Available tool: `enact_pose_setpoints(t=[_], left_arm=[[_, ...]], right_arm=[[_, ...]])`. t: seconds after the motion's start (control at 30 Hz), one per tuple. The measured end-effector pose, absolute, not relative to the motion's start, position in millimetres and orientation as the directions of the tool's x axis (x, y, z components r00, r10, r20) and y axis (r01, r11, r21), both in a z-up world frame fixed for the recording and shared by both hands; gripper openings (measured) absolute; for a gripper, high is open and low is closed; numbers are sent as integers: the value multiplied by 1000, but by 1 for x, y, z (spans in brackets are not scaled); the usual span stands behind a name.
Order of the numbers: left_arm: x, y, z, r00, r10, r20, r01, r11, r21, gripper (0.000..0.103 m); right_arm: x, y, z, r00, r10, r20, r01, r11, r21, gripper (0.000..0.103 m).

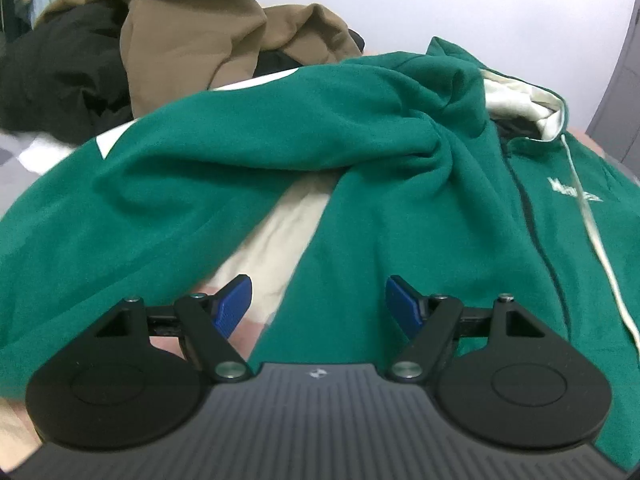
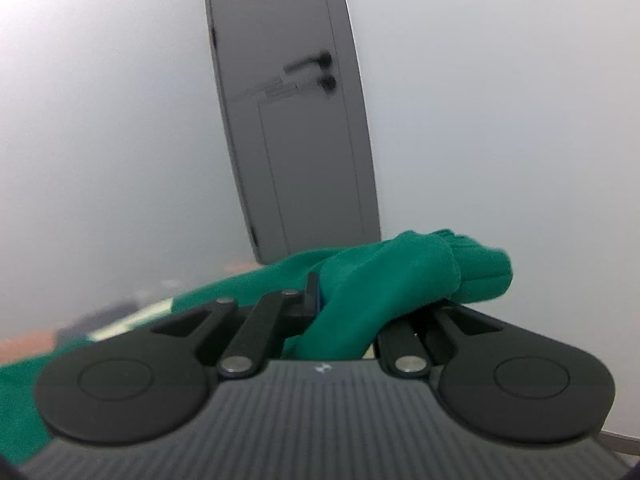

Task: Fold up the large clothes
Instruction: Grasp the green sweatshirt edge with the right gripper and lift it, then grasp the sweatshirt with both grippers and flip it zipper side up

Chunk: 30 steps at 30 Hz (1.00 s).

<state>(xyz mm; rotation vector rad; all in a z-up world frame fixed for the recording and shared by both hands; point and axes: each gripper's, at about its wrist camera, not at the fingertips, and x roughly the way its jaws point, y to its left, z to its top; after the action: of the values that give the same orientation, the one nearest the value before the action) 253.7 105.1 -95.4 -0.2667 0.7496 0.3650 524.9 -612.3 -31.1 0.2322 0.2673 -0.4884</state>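
A large green zip hoodie (image 1: 360, 152) with a cream-lined hood, a white drawstring and a small white chest logo lies spread on the bed. One sleeve is crossed over its body. My left gripper (image 1: 318, 300) hovers open above the lower front of the hoodie, its blue pads (image 1: 236, 304) apart with nothing between them. In the right wrist view my right gripper (image 2: 340, 300) is shut on a bunched green sleeve (image 2: 384, 280). The ribbed cuff (image 2: 480, 268) hangs out to the right, lifted against the wall. The cloth hides the right fingertips.
A heap of brown (image 1: 208, 28) and black clothes (image 1: 60, 68) sits behind the hoodie at the back left. Cream bedding (image 1: 280, 236) shows under the sleeve. A grey door (image 2: 296, 120) with a dark handle stands in the pale wall ahead of the right gripper.
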Motion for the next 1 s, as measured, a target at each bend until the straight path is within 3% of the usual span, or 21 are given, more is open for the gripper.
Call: enact_pose_setpoints(t=[0.1,0.27,0.33,0.37,0.4,0.43,0.67,0.93,1.0], left_arm=[[258,104,-94,672,242,-700,-423,901,-95,78],[252,108,-91,662,245,-708,-448,887,-112,78],[247,111,-89,657,248,-712,-455,883,-113,78],[244,112,-89,653,248,-716,-461,880,-115,78],[243,114,-90,646,241,-724,-463,878,-122,78],[240,116,-91,643,234,-729,-466,875,-130,78],[213,129,-97,622,187,-761,-465,870,-166,78],[183,133,-101,620,122,-775,-448,866,-223,78],[178,134,-104,615,97,-782,-439,866,-238,78]], right_arm=[[543,-618,-59,818,-439,-370,511,851,120,10],[551,-618,-83,784,-434,-444,554,812,185,15],[544,-617,-84,776,-419,-472,558,805,202,33],[536,-607,-80,777,-411,-478,555,804,212,56],[529,-603,-78,784,-400,-475,548,805,227,71],[518,-599,-74,794,-392,-464,539,807,241,74],[444,-545,-55,832,-241,-499,444,829,339,75],[346,-441,-44,816,72,-574,230,870,436,75],[333,-423,-52,770,171,-614,173,871,460,82]])
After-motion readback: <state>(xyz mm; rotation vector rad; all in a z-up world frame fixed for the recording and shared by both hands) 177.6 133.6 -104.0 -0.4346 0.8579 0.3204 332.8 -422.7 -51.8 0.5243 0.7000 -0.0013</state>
